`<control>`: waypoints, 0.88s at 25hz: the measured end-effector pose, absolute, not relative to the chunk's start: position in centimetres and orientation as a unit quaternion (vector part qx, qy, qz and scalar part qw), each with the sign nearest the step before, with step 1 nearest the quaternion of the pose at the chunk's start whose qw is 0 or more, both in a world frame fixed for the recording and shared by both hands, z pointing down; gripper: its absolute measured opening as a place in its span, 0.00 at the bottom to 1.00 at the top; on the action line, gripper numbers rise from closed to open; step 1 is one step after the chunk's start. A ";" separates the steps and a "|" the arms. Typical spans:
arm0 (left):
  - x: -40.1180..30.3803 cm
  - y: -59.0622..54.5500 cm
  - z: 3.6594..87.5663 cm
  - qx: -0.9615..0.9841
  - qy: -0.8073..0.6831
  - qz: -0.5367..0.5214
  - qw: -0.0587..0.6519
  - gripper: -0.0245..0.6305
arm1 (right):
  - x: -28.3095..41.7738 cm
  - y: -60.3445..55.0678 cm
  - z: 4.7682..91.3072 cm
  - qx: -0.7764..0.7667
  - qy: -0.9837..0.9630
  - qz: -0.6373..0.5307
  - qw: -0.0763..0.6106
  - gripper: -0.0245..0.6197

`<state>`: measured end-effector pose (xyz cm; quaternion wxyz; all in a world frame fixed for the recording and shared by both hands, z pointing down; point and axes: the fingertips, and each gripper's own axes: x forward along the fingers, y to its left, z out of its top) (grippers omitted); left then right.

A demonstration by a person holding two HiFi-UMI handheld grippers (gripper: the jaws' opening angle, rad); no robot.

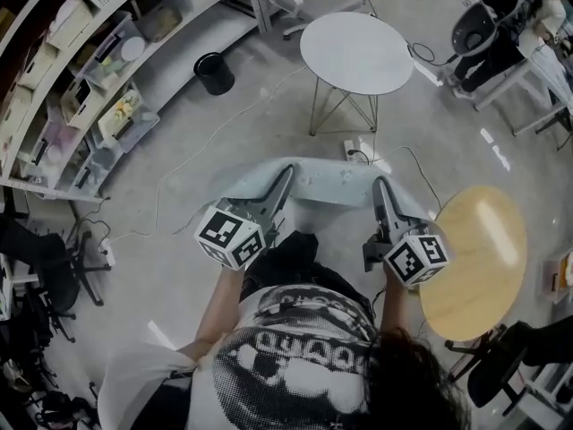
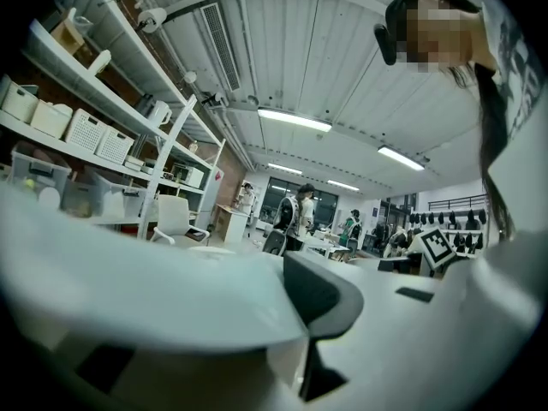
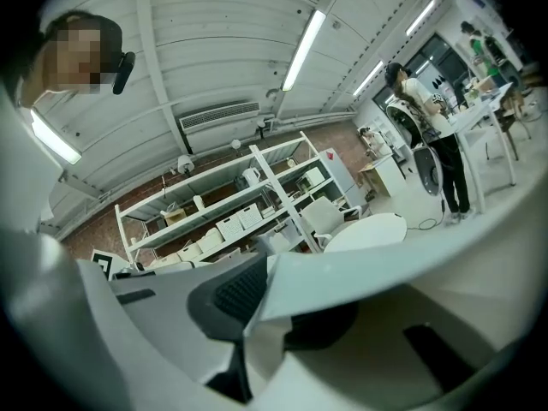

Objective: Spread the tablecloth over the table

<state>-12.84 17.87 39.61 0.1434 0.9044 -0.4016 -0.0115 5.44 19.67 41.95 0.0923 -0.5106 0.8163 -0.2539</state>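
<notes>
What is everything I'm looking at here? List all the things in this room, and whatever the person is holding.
tablecloth: one, pale grey-blue, held up in the air between the two grippers
white table: one, round, on the floor ahead of the cloth
wooden table: one, round, light wood, at the person's right
bin: one, black, on the floor by the shelves
shelving: one long run, white, on the left, loaded with boxes
left gripper: one, grey with a marker cube, shut on the cloth
right gripper: one, the same, shut on the cloth
</notes>
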 end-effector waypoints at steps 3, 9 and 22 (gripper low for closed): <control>-12.9 14.2 38.8 0.910 -0.392 -0.011 0.138 0.13 | 5.4 16.5 41.3 -0.516 0.811 -0.258 0.097 0.12; -12.6 8.3 38.2 0.918 -0.373 -0.015 0.132 0.13 | 5.5 11.3 40.8 -0.529 0.799 -0.264 0.105 0.12; -13.1 0.7 38.4 0.929 -0.347 -0.016 0.126 0.13 | 4.8 4.8 41.3 -0.545 0.787 -0.266 0.112 0.12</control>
